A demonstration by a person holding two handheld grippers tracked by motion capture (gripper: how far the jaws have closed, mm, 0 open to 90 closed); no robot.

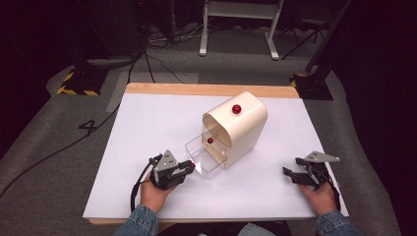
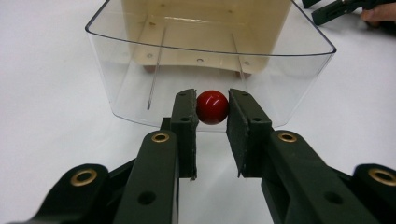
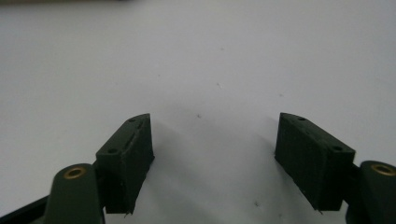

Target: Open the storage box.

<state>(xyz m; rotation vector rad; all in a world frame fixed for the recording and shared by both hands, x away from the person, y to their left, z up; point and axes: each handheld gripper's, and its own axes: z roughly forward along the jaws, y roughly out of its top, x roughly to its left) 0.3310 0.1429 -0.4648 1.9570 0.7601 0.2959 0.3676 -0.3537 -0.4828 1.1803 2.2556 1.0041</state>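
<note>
1. Step in hand, as judged: pulling the clear drawer out of the cream cabinet by its red knob; drawer stands partly out of the cabinet's lower front, over the white bench
2. Left gripper: fingers narrow, pinched on the red knob from both sides, pads touching it; the knob sits on the drawer's front wall, on the side away from the cabinet
3. Right gripper: fingers wide, nothing between them, resting on bare bench well apart from the cabinet, off its right side
4. Next move calls for, as judged: a straight level pull away from the cabinet, grip kept firm on the round knob, which could slip; the light cabinet may slide along, so the free gripper could brace it
5. Materials: drawer is thin transparent plastic, rounded corners, glossy; cabinet is smooth matt cream shell with curved top edges; a second red knob sits on the cabinet's top; knobs are glossy spheres; fingers are dark ribbed blocks
</note>
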